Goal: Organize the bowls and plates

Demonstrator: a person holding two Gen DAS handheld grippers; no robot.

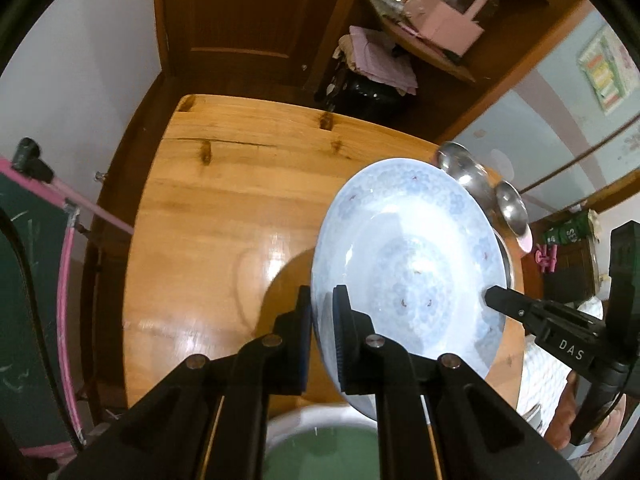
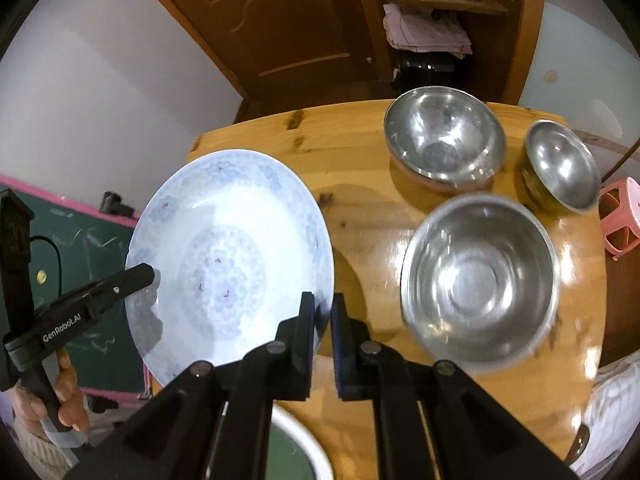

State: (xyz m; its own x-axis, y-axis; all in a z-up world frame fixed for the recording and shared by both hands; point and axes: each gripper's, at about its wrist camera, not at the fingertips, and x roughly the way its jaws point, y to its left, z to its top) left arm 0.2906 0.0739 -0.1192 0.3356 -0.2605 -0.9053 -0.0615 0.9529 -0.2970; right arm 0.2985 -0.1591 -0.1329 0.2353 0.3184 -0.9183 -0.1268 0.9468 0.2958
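Observation:
A pale blue flowered plate hangs tilted above the wooden table, held by both grippers on opposite sides of its rim. My left gripper is shut on the plate's near-left rim; its tip also shows on the plate in the right wrist view. My right gripper is shut on the other rim, and its tip reaches in from the right. Three steel bowls stand on the table: a large far one, a small one and a large near one.
A white-rimmed dish with a green inside sits just below the grippers at the table's near edge. A green chalkboard with a pink frame stands left of the table, and a pink stool right of it. A wooden cabinet is behind.

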